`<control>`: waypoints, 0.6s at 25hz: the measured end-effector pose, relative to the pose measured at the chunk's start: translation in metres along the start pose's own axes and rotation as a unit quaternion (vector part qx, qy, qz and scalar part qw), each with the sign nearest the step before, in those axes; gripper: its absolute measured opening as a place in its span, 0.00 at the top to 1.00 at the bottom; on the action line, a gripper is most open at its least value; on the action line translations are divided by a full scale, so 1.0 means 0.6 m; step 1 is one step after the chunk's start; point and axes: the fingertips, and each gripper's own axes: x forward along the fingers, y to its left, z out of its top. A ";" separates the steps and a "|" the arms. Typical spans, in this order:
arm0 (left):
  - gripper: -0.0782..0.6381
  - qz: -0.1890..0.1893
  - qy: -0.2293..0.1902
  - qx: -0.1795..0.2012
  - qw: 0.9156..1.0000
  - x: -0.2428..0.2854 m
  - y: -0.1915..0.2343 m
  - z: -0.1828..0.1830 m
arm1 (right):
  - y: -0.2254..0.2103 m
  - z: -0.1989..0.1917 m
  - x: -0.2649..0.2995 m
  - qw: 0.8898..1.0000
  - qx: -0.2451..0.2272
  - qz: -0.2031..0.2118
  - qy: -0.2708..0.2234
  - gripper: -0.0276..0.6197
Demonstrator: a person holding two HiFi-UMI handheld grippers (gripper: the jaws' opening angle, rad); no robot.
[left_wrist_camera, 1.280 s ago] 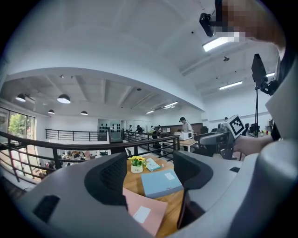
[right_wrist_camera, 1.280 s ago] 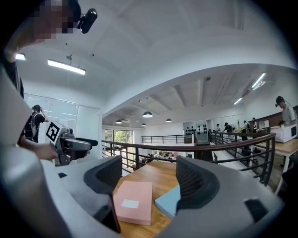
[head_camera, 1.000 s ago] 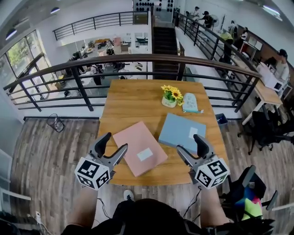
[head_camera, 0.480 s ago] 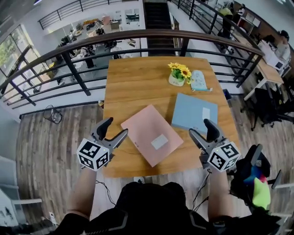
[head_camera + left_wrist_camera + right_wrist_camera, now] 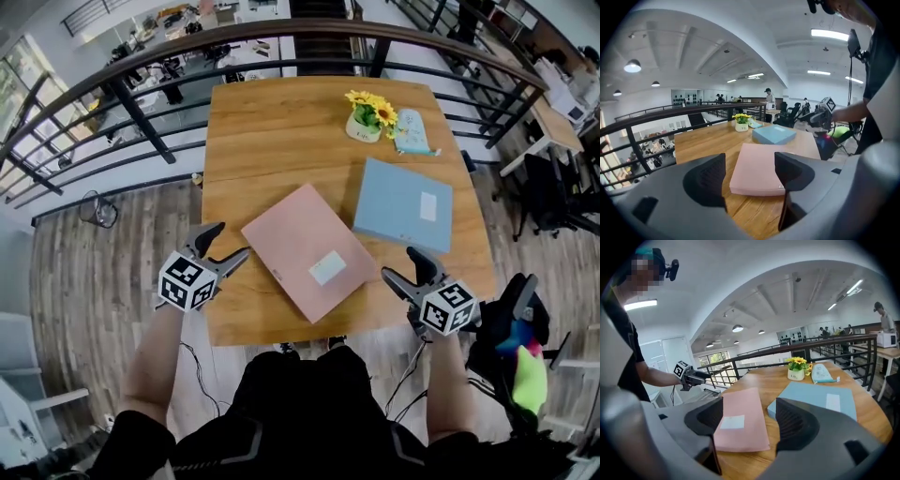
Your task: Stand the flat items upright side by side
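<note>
2 flat binders on wooden table [image 5: 272,141]; 2 hand-held grippers at its near edge.
Pink binder [image 5: 309,262] lies flat near the front; blue binder [image 5: 403,204] lies flat just beside it, to its right. Left gripper [image 5: 228,241]: jaws spread, empty. Right gripper [image 5: 400,264]: jaws spread, empty.
</note>
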 end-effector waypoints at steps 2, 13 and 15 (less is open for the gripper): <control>0.43 -0.006 0.023 0.016 1.000 0.013 0.008 -0.027 | -0.016 -0.037 0.011 1.000 -0.007 0.009 0.028 0.41; 0.43 -0.045 0.133 0.071 0.988 0.092 0.025 -0.164 | -0.046 -0.214 0.070 0.989 -0.017 0.039 0.144 0.45; 0.43 -0.047 0.142 0.083 0.985 0.104 0.029 -0.176 | -0.050 -0.230 0.085 0.987 -0.023 0.041 0.155 0.47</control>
